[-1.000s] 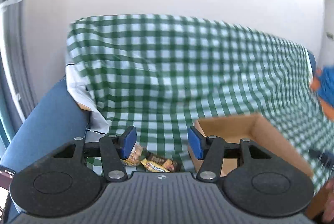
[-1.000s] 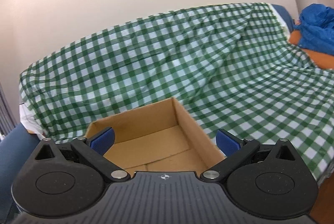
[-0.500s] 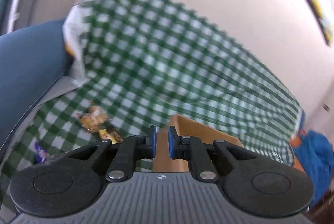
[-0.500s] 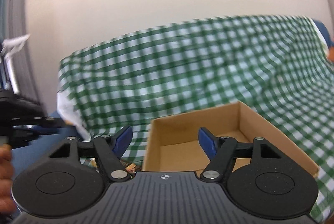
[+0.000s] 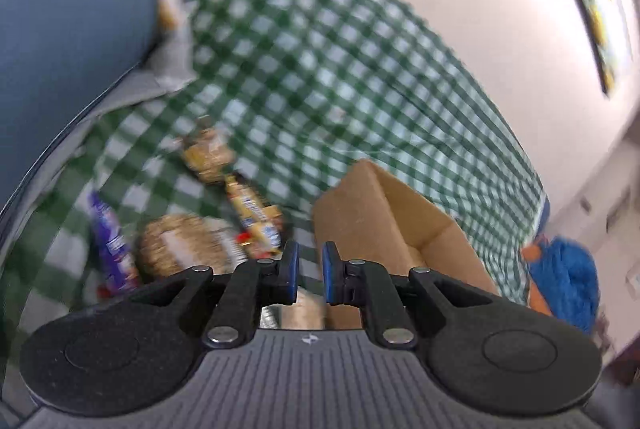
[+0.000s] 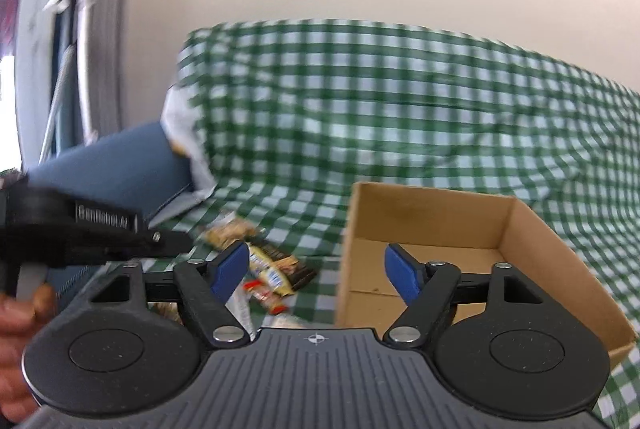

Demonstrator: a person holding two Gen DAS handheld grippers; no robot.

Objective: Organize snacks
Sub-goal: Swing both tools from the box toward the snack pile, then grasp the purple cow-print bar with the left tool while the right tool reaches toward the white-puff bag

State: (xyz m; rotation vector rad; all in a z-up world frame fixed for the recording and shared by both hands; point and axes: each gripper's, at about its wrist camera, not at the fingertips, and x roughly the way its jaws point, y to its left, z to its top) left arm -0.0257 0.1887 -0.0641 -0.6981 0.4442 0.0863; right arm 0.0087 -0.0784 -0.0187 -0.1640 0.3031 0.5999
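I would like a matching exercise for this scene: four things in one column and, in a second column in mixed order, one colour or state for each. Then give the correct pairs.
Things:
1. cardboard box
2. left gripper
3. right gripper
4. cloth

Colour or state:
A. green and white checks
B. jaws almost together, nothing between them
C. brown, open on top, no snack seen inside
D. jaws apart and opening, nothing held

Pairs: 1-C, 2-B, 3-D, 4-A
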